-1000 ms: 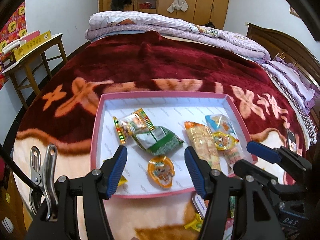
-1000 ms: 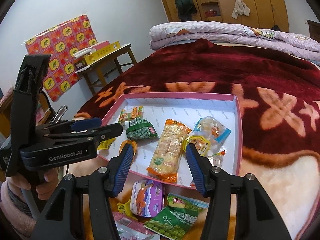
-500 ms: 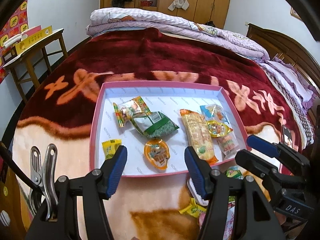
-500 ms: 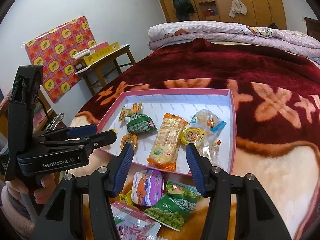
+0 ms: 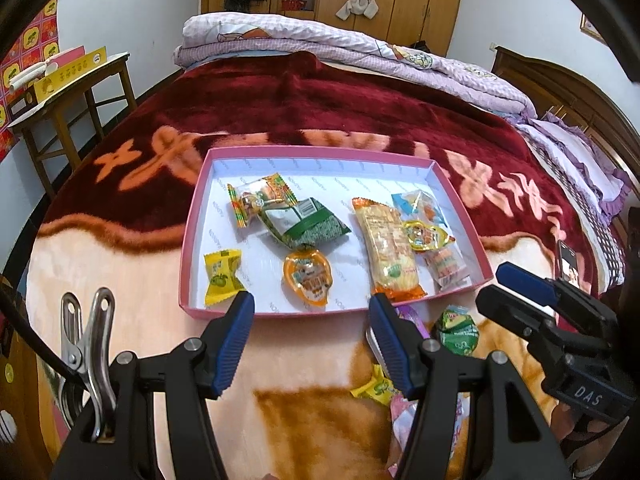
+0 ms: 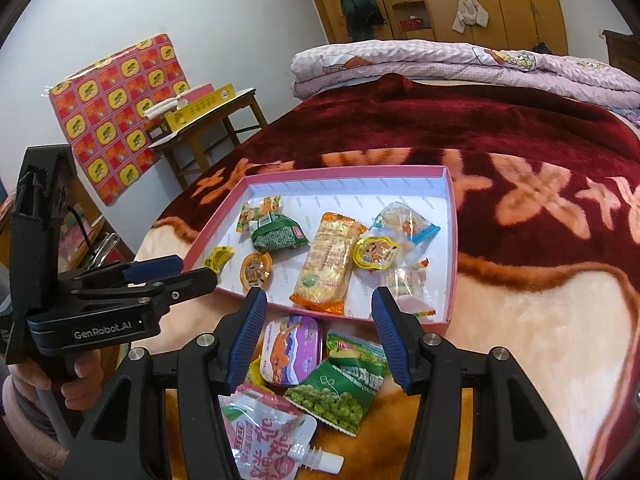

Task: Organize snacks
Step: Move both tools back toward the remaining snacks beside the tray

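Nearest the right gripper [image 6: 320, 336], spread wide and empty: pink spouted pouch [image 6: 268, 436], soft, likely squashy, best pinched at a flat edge beside the cap. Just beyond, green pea bag [image 6: 340, 392], light and crinkly, probably slippery, and purple tin [image 6: 290, 350], stiff, graspable across its short sides. Left gripper [image 5: 312, 332] likewise spread, holding nothing, above bare blanket [image 5: 304, 400]. Farther off, pink tray [image 6: 452, 248] already carrying several packets on the bed
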`<state>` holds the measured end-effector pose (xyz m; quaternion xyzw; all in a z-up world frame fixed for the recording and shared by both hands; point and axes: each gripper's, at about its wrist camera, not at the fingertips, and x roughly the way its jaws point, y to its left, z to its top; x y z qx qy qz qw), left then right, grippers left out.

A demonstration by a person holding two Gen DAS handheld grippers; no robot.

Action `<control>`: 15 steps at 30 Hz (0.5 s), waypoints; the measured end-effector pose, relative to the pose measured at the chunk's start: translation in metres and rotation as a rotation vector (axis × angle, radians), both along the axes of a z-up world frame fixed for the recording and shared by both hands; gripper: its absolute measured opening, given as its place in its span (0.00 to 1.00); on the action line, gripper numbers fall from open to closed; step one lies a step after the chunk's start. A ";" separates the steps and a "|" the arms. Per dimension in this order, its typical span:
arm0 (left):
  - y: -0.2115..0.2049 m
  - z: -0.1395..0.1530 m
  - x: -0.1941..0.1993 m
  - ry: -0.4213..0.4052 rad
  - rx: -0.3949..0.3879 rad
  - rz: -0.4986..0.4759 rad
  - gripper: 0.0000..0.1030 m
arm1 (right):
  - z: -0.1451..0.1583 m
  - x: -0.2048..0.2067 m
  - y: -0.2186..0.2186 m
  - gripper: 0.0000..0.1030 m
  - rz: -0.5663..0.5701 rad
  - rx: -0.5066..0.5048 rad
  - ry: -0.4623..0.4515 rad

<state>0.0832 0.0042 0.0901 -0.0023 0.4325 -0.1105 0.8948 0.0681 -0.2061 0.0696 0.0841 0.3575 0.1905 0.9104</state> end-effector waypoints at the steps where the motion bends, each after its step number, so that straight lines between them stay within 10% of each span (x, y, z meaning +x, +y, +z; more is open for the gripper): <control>1: 0.000 0.000 -0.002 0.001 -0.001 0.000 0.61 | 0.000 -0.001 -0.001 0.54 -0.001 0.000 0.001; 15: 0.000 -0.008 -0.016 0.027 -0.001 0.000 0.61 | -0.007 -0.016 -0.010 0.54 -0.010 -0.001 0.023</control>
